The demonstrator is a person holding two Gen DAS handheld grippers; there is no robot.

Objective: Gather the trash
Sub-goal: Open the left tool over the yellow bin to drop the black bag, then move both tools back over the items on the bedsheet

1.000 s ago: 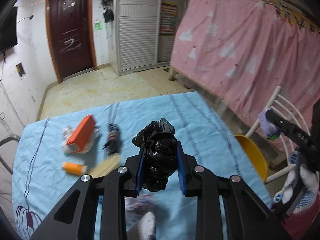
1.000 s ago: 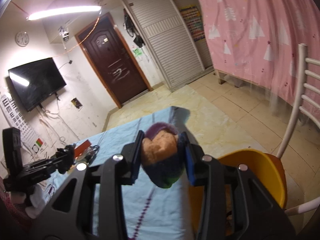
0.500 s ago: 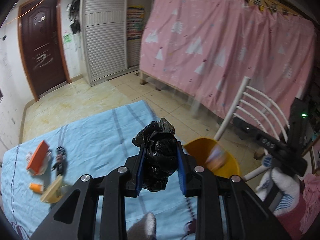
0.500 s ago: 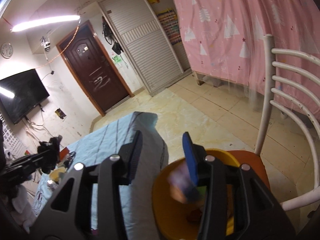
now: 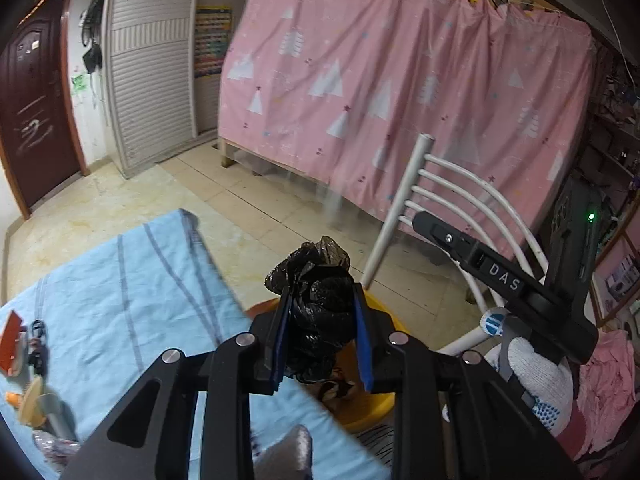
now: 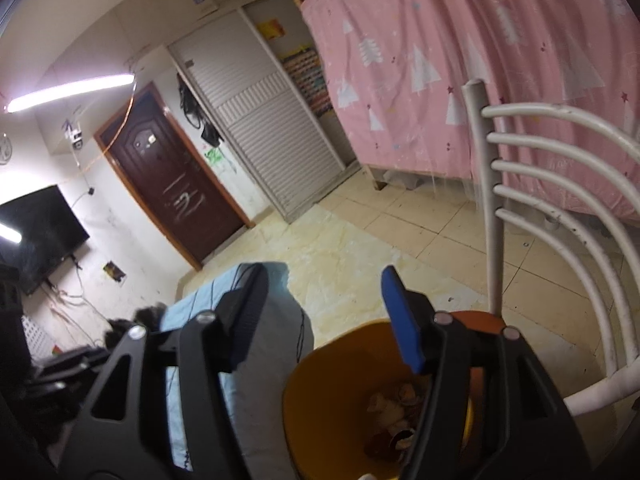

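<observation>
My left gripper is shut on a crumpled black plastic bag and holds it over the yellow bin, just past the table's edge. In the right wrist view my right gripper hangs above the same yellow bin. Its jaws are opening and nothing is between them. Scraps of trash lie at the bin's bottom. The left wrist view shows the right gripper at the right, held by a hand in a white glove.
A table under a light blue cloth has an orange box and small items at its left end. The bin stands on the seat of a white chair. A pink curtain hangs behind it.
The right gripper let go of a purple and tan wad, which dropped into the yellow bin, and its jaws spread wider. The left gripper carried the black bag from over the table to the bin.
</observation>
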